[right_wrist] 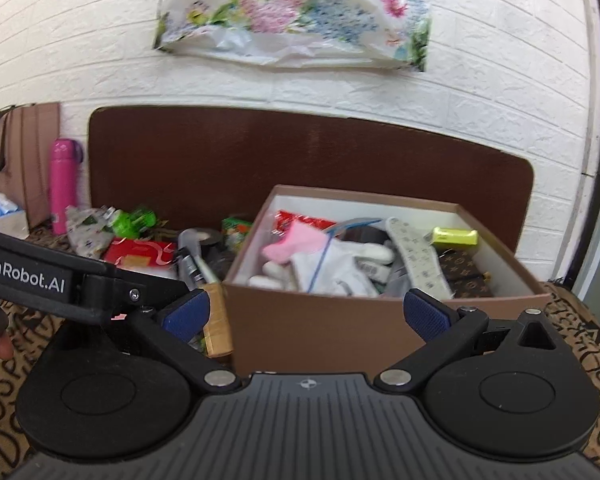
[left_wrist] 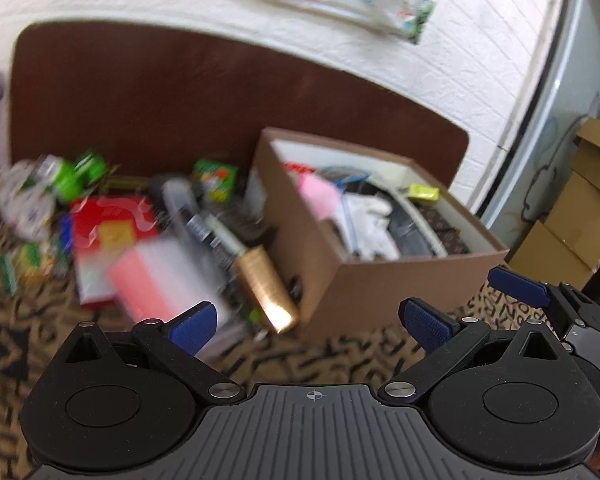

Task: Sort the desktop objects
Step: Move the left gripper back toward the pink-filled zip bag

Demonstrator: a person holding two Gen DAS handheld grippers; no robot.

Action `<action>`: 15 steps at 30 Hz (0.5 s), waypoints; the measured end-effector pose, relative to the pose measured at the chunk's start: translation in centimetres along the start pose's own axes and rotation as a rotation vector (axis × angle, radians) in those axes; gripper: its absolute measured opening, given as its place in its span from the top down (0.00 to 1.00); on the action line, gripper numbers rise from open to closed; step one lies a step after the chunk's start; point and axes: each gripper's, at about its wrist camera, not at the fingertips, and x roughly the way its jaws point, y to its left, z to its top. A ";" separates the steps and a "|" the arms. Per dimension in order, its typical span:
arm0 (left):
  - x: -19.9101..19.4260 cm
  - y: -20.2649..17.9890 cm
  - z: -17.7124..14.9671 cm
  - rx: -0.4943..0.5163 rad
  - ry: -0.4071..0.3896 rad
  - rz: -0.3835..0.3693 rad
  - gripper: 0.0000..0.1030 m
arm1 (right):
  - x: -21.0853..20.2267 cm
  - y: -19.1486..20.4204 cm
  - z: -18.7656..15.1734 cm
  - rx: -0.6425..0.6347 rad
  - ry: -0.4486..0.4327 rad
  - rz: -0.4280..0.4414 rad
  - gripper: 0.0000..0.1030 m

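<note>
A brown cardboard box (left_wrist: 352, 292) (right_wrist: 340, 328) stands on the patterned cloth, holding white gloves (right_wrist: 340, 268), a pink item (right_wrist: 288, 242), a remote (right_wrist: 414, 256), a yellow-green pack (right_wrist: 454, 236) and a monogram wallet (right_wrist: 464, 268). Left of it lies a blurred pile: a gold tube (left_wrist: 266, 284) (right_wrist: 218, 320), a red packet (left_wrist: 108, 220) (right_wrist: 140, 252), a pink-and-white pack (left_wrist: 160, 276), green packs (left_wrist: 216, 178), a tape roll (right_wrist: 204, 240). My left gripper (left_wrist: 312, 326) is open and empty, in front of the pile and box. My right gripper (right_wrist: 306, 314) is open and empty, facing the box front.
A dark brown board (right_wrist: 300, 152) leans on the white brick wall. A pink bottle (right_wrist: 62, 184) and a paper bag (right_wrist: 16, 152) stand at far left. Cardboard boxes (left_wrist: 580, 208) are stacked at right. The other gripper's body (right_wrist: 40, 280) crosses the right wrist view's left side, its tip (left_wrist: 516, 286) showing in the left wrist view.
</note>
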 end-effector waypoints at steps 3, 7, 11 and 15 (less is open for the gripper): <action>-1.1 2.0 -1.3 -0.042 0.015 0.009 0.00 | 0.1 1.9 -0.9 -0.007 0.023 0.033 0.00; -2.4 4.3 -2.4 -0.083 0.013 0.018 0.00 | 0.6 4.4 -2.1 -0.033 0.068 0.085 0.01; -2.8 6.4 -3.1 -0.119 0.009 0.045 0.00 | 1.2 7.1 -3.2 -0.083 0.100 0.147 0.01; -2.4 8.0 -3.3 -0.145 0.007 0.055 0.00 | 2.5 9.2 -3.8 -0.127 0.118 0.205 0.01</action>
